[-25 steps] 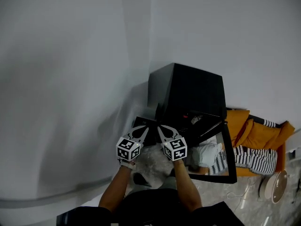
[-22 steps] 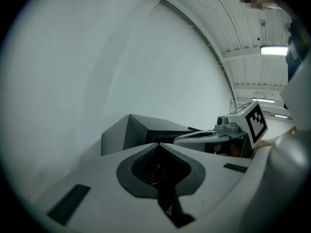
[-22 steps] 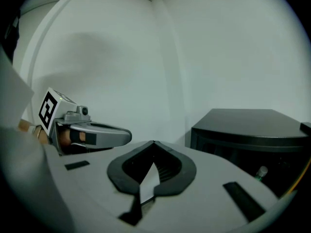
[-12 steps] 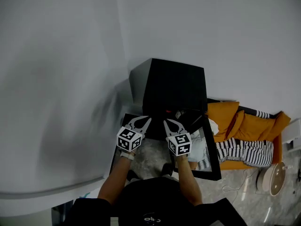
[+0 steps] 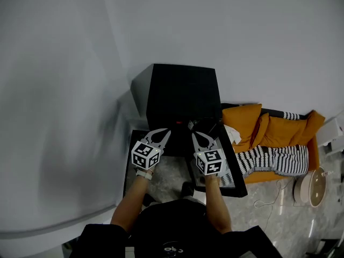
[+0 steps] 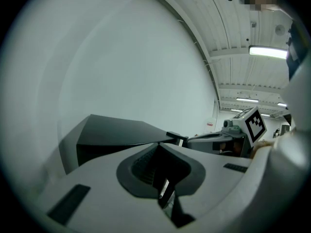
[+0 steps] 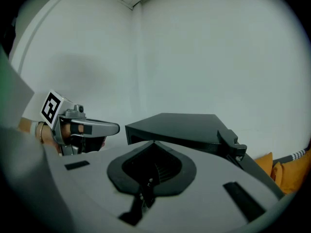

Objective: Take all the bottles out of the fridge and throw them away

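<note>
The black fridge (image 5: 180,93) stands against the white wall, and its door (image 5: 232,168) hangs open to the right. Small red and white items (image 5: 189,124) show at its open front, too small to tell as bottles. My left gripper (image 5: 165,132) and right gripper (image 5: 195,136) hover side by side just before that opening. Both are shut and hold nothing. In the left gripper view the shut tips (image 6: 158,143) point at the fridge (image 6: 121,135), with the right gripper (image 6: 228,135) beside them. The right gripper view shows its shut tips (image 7: 154,142) below the fridge top (image 7: 180,125).
Orange cushions (image 5: 269,130) and a striped cloth (image 5: 274,160) lie to the right of the door. A round white device (image 5: 314,187) sits on the floor at far right. A black edge (image 5: 128,165) runs along the floor at the left, by the wall.
The fridge has slid left and now sits centred in the head view. Both grippers have moved across the room to just in front of its opening, still shut.
</note>
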{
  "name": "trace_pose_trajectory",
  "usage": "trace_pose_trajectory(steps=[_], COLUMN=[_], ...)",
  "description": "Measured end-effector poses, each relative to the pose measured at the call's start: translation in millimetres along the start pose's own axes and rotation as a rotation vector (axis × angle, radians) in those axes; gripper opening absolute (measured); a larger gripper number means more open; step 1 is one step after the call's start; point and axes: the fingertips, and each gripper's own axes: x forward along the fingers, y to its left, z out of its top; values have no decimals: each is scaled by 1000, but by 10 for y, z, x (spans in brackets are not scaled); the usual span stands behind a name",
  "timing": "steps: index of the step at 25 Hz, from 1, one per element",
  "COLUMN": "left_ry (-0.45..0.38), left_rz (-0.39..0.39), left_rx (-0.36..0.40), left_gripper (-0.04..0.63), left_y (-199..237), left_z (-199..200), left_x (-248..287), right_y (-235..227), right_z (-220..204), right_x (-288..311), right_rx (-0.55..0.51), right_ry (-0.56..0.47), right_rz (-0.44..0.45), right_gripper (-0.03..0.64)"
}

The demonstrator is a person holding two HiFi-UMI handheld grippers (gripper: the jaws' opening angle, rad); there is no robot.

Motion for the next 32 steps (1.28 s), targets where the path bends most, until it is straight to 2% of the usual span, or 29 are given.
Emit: trace_pose_trajectory(steps=[11,25,32], left_ry=[13,56,54], left_rz=[9,51,72], left_rx=[-1,-68,-73], left_gripper=[6,6,6], left_y=[25,-6,29], left_z=[-130,-616,-678], left_x=[-47,-218,-268], right_y=[-11,215,236], right_z=[-100,-654,-719], right_x=[27,68,134], right_rx=[-11,-18,-32], right_ry=[13,112,126], right_rz=[-8,67,83], right_gripper=[8,8,8])
